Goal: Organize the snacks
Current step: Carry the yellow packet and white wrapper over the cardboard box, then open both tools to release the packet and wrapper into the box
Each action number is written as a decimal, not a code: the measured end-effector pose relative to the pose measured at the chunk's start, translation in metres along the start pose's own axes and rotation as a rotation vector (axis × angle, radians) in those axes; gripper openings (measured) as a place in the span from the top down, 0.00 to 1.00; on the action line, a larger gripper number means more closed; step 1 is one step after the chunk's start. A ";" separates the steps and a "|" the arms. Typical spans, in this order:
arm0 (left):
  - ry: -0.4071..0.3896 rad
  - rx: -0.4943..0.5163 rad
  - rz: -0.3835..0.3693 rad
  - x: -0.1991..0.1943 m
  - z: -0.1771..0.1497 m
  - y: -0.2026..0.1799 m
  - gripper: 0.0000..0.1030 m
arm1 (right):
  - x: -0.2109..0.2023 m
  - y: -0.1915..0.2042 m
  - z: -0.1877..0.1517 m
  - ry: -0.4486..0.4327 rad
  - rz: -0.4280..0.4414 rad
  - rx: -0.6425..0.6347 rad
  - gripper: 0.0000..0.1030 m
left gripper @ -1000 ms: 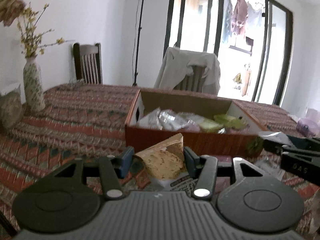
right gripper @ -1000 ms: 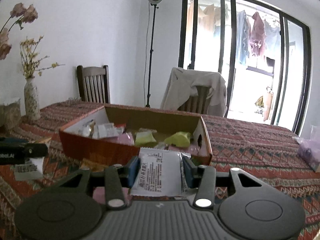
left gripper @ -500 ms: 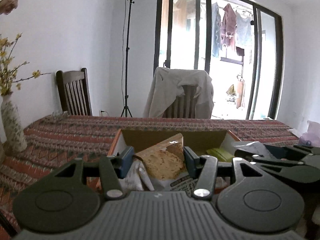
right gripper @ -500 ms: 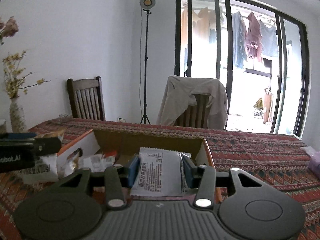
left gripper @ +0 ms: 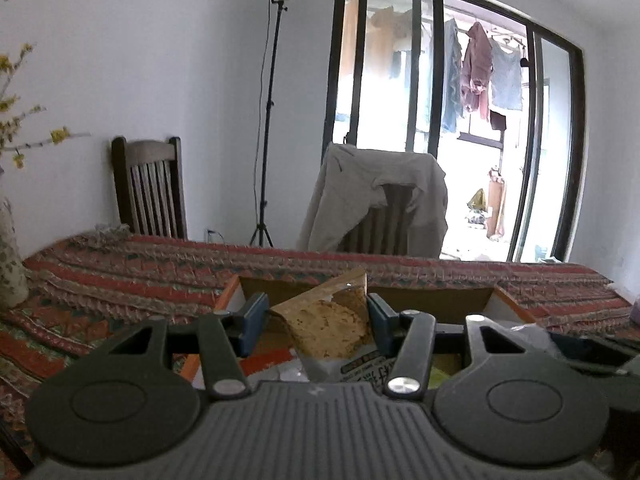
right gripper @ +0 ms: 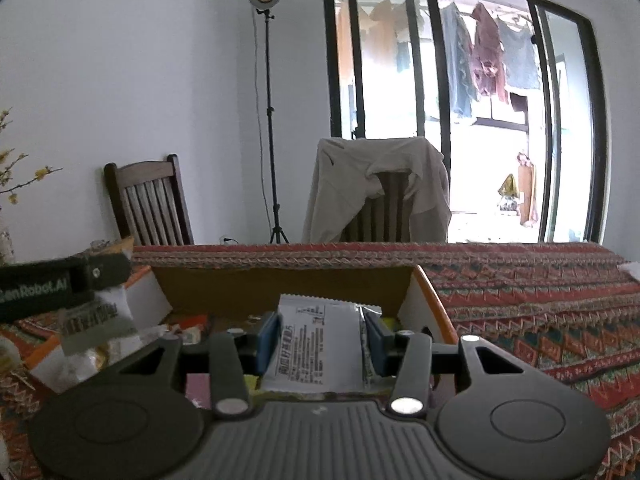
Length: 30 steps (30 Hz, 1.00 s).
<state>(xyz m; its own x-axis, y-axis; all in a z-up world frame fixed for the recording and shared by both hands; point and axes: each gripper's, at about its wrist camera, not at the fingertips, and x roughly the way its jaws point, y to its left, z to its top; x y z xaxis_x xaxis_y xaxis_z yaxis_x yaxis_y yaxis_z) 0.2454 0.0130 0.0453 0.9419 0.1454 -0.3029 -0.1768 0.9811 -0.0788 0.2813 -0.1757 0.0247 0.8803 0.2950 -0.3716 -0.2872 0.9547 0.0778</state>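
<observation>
White walls (right gripper: 120, 60). Large dark-framed glass door (right gripper: 460, 120) on far wall, bright daylight through it; laundry (right gripper: 486, 56) hangs outside. Left of door: tall light stand (right gripper: 268, 112) with round lamp head. Further left: dark wooden chair (right gripper: 148, 204). Below door: second chair draped with pale jacket (right gripper: 376, 188). Table (right gripper: 540, 292) in front, red patterned cloth.

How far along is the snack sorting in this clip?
Done: several packets already lie in the box. In hand: the left gripper is shut on a cracker pack and the right gripper on a white packet, both held over the box. Left: releasing both into it. Whether more snacks wait on the table cannot be seen.
</observation>
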 end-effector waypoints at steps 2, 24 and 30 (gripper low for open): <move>0.016 0.003 -0.006 0.005 -0.005 0.003 0.47 | 0.001 -0.002 -0.002 0.004 0.009 0.013 0.56; -0.044 -0.093 -0.024 -0.001 -0.011 0.023 0.00 | -0.011 0.001 -0.012 -0.068 -0.004 -0.029 0.00; -0.045 -0.117 -0.030 -0.006 -0.003 0.023 0.00 | -0.012 -0.001 -0.007 -0.053 -0.012 -0.021 0.00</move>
<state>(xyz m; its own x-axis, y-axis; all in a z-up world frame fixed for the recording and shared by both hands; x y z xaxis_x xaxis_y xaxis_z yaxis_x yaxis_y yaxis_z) 0.2352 0.0342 0.0420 0.9585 0.1246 -0.2563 -0.1782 0.9639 -0.1980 0.2682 -0.1806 0.0224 0.9022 0.2861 -0.3228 -0.2841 0.9572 0.0542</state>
